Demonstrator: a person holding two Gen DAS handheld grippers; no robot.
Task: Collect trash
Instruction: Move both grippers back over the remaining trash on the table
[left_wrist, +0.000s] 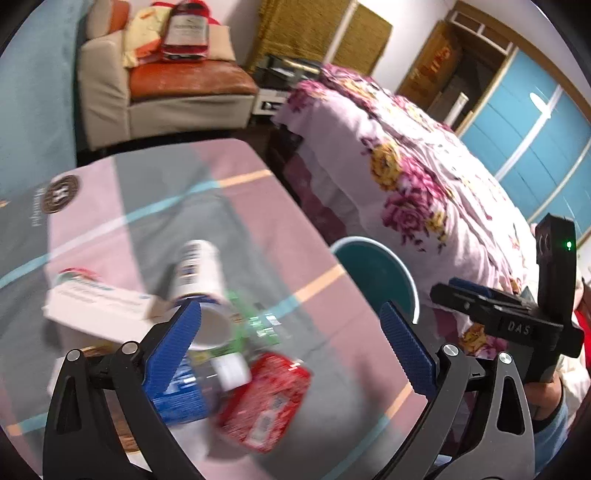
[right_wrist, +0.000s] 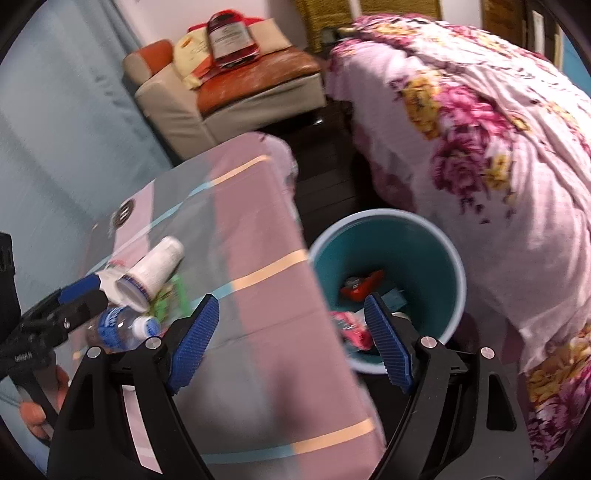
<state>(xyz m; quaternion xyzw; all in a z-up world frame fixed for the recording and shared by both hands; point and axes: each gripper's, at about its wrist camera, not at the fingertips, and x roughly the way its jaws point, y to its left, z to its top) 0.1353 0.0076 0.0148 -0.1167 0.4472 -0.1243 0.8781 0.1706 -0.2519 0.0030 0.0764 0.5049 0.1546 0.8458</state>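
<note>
Left wrist view: the left gripper (left_wrist: 291, 345) stands wide open with nothing between its jaws, above a table (left_wrist: 258, 206) with a pink and grey cloth. A white cup (left_wrist: 199, 288) lies on its side at 10 o'clock; a bottle (left_wrist: 192, 391) and a red packet (left_wrist: 266, 398) lie at 7 o'clock. A teal bin (left_wrist: 373, 269) sits at 1 o'clock.

Right wrist view: the right gripper (right_wrist: 291, 341) is wide open and empty over the table edge (right_wrist: 295, 236). The bin (right_wrist: 424, 258) at 1 o'clock holds a red packet (right_wrist: 364, 284); a pink wrapper (right_wrist: 351, 328) shows blurred at its rim. The cup (right_wrist: 155, 266) lies at 10 o'clock.
</note>
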